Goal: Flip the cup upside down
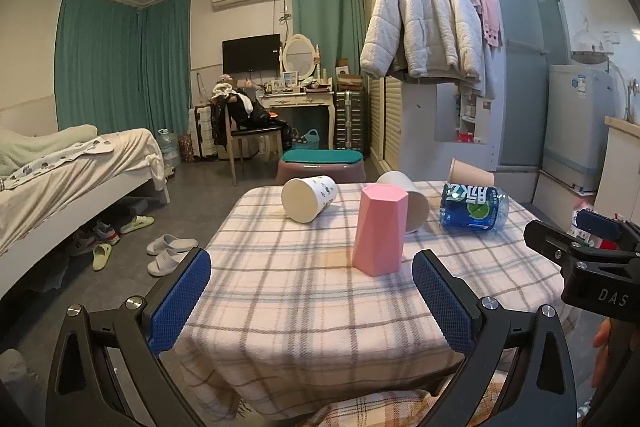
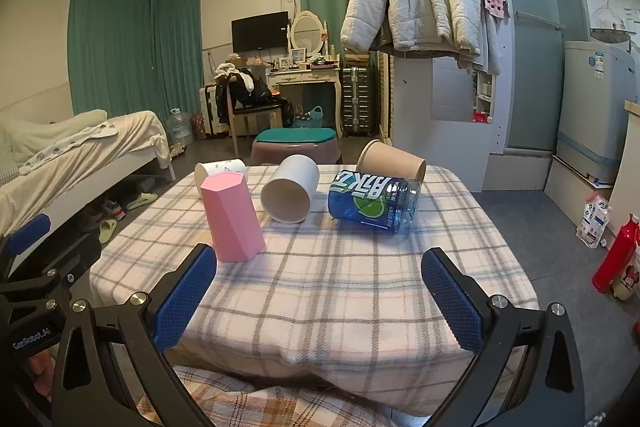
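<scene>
A pink faceted cup (image 1: 380, 229) (image 2: 234, 219) stands on the checked tablecloth (image 1: 304, 291) (image 2: 340, 279). Its closed end faces up. A white patterned cup (image 1: 309, 198) (image 2: 220, 171), a plain white cup (image 1: 412, 199) (image 2: 290, 194) and a brown paper cup (image 1: 470, 173) (image 2: 390, 159) lie on their sides behind it. My left gripper (image 1: 312, 301) is open and empty, short of the pink cup. My right gripper (image 2: 320, 301) is open and empty at the table's near edge, right of the pink cup.
A blue plastic bottle (image 1: 474, 207) (image 2: 374, 201) lies on its side at the right. The right gripper's body (image 1: 588, 263) shows at the right of the left wrist view. A bed (image 1: 72, 179), slippers (image 1: 168, 251) and a stool (image 1: 322, 167) are beyond the table.
</scene>
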